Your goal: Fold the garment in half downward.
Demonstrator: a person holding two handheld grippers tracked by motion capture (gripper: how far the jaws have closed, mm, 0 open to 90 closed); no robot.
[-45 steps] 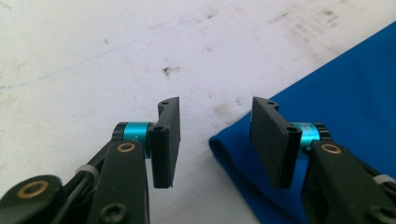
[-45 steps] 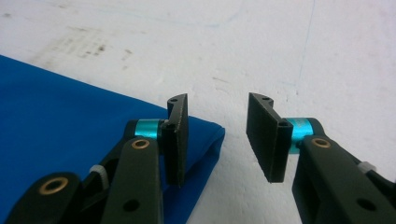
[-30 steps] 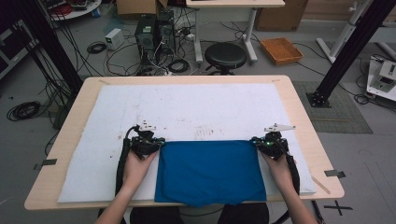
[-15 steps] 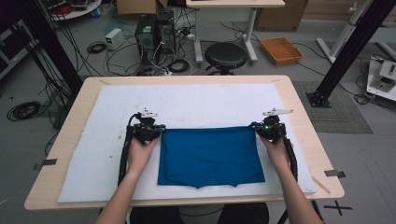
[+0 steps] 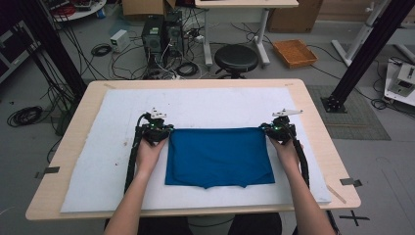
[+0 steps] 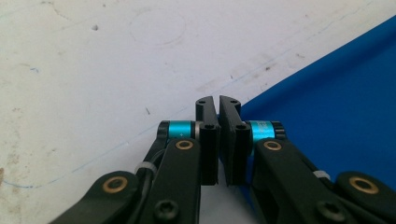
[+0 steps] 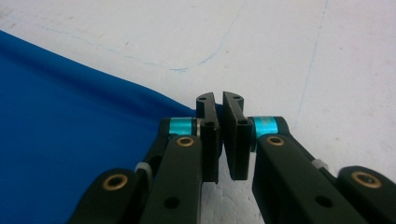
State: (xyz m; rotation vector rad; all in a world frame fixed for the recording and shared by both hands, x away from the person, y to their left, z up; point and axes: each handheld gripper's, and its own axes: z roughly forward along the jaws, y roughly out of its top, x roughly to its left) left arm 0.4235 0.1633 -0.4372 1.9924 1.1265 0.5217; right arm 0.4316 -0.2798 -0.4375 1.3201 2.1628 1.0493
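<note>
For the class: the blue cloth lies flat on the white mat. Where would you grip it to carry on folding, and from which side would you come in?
Grip the blue cloth at its two far corners, probably best from the outer sides, low along the white mat. The far edge lies straight and flat, with the left gripper and right gripper beside those corners.

Blue cloth [image 5: 219,157] lying flat on white mat [image 5: 98,161] covering my counter, folded into wide rectangle. Far edge running straight between my two hands, far corners sitting at my jaws. Near edge lying uneven, slight notch at middle. Surface smooth, few wrinkles showing.
</note>
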